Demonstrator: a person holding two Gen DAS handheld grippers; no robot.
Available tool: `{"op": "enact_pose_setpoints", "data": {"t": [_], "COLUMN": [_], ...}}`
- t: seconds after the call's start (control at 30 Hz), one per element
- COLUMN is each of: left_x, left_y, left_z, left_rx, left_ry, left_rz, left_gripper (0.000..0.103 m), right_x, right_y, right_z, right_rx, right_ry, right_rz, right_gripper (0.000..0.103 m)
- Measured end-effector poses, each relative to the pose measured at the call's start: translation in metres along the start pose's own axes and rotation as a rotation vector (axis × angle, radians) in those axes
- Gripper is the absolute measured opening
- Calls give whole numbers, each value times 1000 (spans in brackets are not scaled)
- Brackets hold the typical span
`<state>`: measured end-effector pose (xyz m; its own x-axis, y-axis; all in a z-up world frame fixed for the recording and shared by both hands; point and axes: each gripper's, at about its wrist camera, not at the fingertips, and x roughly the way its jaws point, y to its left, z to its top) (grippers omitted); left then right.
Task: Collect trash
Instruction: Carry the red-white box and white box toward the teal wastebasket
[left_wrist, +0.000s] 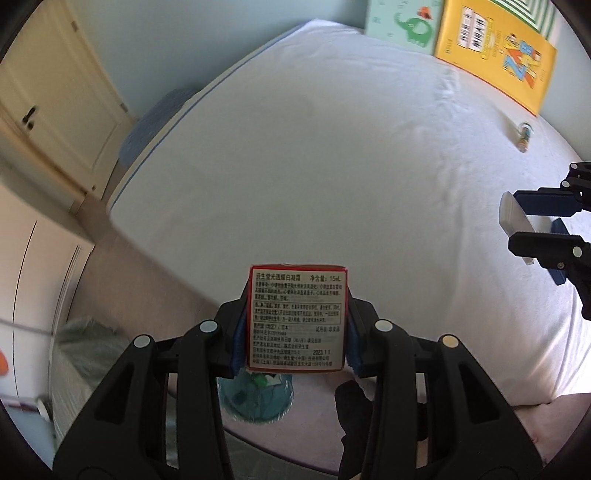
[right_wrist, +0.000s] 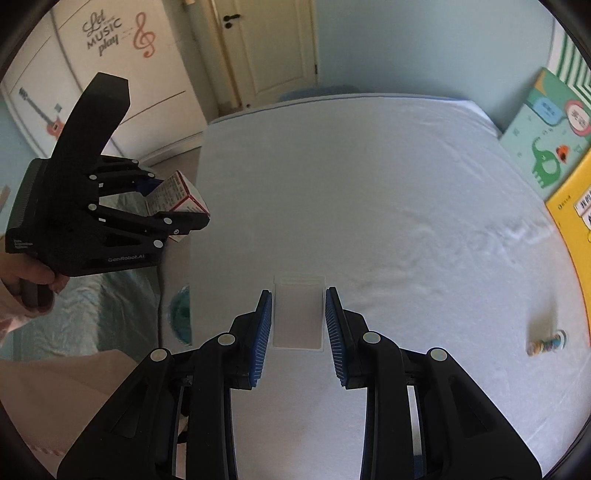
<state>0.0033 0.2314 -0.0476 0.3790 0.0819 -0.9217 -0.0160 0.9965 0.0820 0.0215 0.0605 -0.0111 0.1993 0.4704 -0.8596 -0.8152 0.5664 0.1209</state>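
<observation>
Below, a teal bin (left_wrist: 255, 400) on the floor holds scraps, while the left gripper (left_wrist: 295, 332) is clamped on a red-edged carton (left_wrist: 296, 317) printed with small text, and the right gripper (right_wrist: 298, 332), jaws apart, straddles a flat translucent packet (right_wrist: 298, 314) lying on the bed (right_wrist: 369, 184).

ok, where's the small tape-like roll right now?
The small roll lies on the white bed, far right in the right wrist view, near the yellow book, beyond both hand-held grippers.
</observation>
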Motion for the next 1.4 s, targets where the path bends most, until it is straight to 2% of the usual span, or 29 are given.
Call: {"op": "enact_pose_setpoints", "data": {"t": [0.77,1.03,1.4], "left_x": [-26,-33,-41], "left_y": [150,171,195], "left_z": [-149,-189,-234], "left_rx": [-463,-616,-755], "left_ry": [120,147,172], "left_rz": [158,194,219], "left_gripper": [38,38,38], "right_x": [82,100,117], "right_y": [178,229,277], "right_z": [86,101,103], "right_rx": [-436,-569,-697], "right_ry": [89,129,176], "right_rz": [299,378,457], "right_gripper": [30,30,30]}}
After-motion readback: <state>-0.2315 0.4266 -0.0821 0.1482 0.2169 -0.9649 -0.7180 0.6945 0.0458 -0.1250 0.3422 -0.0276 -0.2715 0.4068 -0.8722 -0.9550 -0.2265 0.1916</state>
